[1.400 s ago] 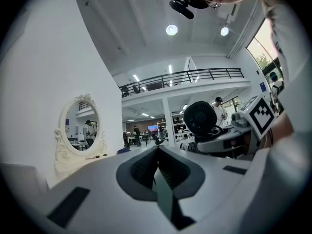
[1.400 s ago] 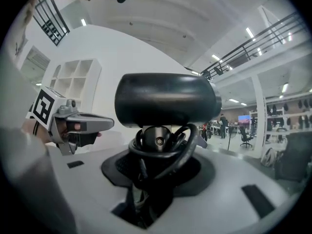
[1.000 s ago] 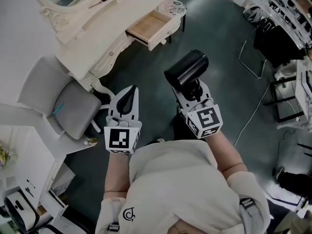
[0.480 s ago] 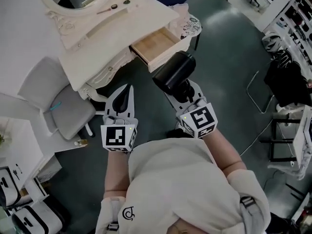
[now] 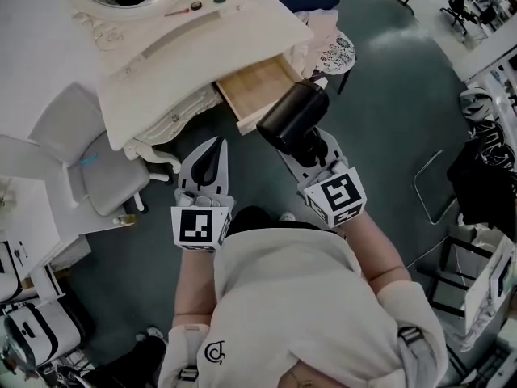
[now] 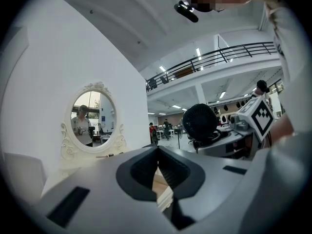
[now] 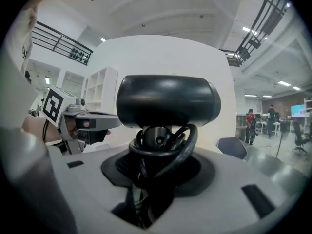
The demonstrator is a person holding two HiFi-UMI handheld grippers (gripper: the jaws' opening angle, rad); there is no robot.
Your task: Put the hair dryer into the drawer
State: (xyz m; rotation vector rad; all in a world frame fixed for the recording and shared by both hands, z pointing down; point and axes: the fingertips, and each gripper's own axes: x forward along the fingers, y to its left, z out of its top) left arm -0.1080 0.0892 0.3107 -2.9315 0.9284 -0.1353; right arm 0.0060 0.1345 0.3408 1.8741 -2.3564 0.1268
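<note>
The black hair dryer (image 5: 292, 117) is in my right gripper (image 5: 308, 144), which is shut on its handle with the cord looped round it; its barrel lies across the jaws (image 7: 168, 101). The dryer's front end hangs just at the near right corner of the open wooden drawer (image 5: 254, 87) of the white dressing table (image 5: 202, 43). My left gripper (image 5: 207, 162) is beside it on the left, shut and empty, its tips meeting (image 6: 157, 149). From the left gripper view the dryer's round grille (image 6: 199, 122) shows at the right.
A grey chair (image 5: 97, 168) stands left of the dressing table. An oval mirror (image 6: 92, 118) tops the table, with small items on its shelf (image 5: 194, 6). A patterned round stool (image 5: 335, 51) is right of the drawer. Dark floor lies below; a metal frame (image 5: 432, 196) stands far right.
Both grippers have moved toward the dressing table with the dryer still held. The open drawer, earlier well apart from the dryer, is now right at its front end.
</note>
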